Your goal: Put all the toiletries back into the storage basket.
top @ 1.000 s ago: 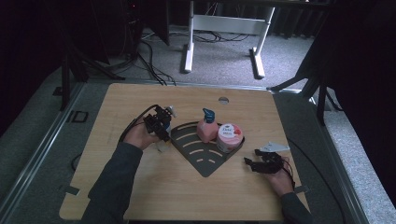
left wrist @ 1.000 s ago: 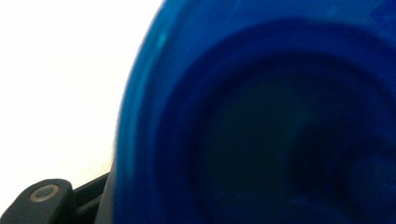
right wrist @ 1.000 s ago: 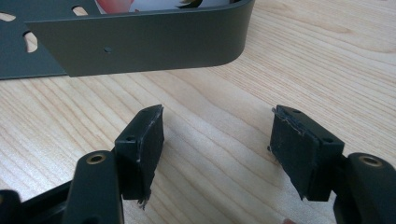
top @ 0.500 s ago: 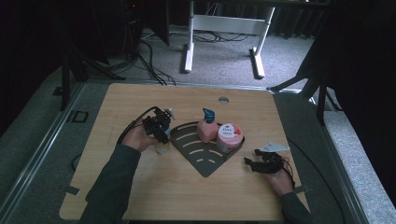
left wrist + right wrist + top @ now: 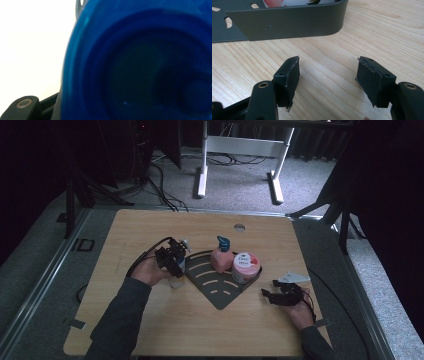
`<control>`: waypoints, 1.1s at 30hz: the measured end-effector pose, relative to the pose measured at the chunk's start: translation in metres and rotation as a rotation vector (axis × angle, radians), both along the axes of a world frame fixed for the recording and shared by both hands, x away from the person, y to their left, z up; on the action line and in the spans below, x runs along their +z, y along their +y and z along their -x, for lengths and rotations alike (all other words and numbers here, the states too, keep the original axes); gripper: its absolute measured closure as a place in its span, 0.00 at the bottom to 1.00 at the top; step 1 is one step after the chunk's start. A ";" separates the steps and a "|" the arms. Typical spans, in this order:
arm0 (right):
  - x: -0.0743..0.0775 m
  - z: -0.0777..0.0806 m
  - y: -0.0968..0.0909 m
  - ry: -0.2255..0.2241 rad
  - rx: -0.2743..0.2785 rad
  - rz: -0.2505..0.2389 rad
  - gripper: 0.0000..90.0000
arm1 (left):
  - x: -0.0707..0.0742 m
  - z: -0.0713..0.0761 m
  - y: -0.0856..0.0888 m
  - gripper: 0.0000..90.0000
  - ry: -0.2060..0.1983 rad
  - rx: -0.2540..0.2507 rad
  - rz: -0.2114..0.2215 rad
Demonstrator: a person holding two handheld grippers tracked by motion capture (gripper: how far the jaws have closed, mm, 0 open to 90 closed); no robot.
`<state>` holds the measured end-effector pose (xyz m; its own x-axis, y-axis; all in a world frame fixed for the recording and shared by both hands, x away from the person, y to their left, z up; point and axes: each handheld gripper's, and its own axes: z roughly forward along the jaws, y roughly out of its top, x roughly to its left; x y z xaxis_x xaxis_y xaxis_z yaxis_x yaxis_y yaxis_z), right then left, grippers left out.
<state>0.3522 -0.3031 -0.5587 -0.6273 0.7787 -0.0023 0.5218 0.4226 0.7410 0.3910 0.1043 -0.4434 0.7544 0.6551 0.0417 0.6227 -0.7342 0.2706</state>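
Wooden table [image 5: 150, 330] — dark corner tray [image 5: 215, 290] lies on it.

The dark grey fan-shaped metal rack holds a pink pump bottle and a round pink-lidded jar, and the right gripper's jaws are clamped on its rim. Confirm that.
Not quite. The right gripper is open, its jaws apart over bare wood short of the dark grey fan-shaped metal rack, as the right gripper view shows. The pink pump bottle and round pink-lidded jar do stand in it.

The table [image 5: 372, 30] is pale, smooth wood grain. The corner rack [image 5: 287, 23] looks matt dark metal. The blue bottle [image 5: 140, 65] is glossy plastic.
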 end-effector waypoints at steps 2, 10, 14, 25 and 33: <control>0.000 0.000 0.000 0.000 0.000 0.000 0.38 | 0.000 0.002 -0.001 0.62 0.004 -0.015 -0.002; 0.000 0.000 0.000 -0.001 0.000 0.000 0.38 | 0.001 0.012 -0.014 0.62 0.006 -0.068 -0.003; 0.000 0.000 0.000 -0.001 0.001 0.000 0.39 | 0.002 0.017 -0.021 0.62 -0.004 -0.092 -0.008; 0.000 0.000 0.000 -0.002 0.001 0.000 0.38 | 0.006 0.028 -0.035 0.62 0.009 -0.156 0.010; 0.000 0.000 0.000 -0.001 -0.001 -0.001 0.38 | 0.007 0.035 -0.044 0.62 0.016 -0.193 0.021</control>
<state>0.3523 -0.3030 -0.5588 -0.6269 0.7791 -0.0025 0.5212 0.4218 0.7419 0.3560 0.0606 -0.4368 0.8663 0.4992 0.0170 0.4754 -0.8346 0.2784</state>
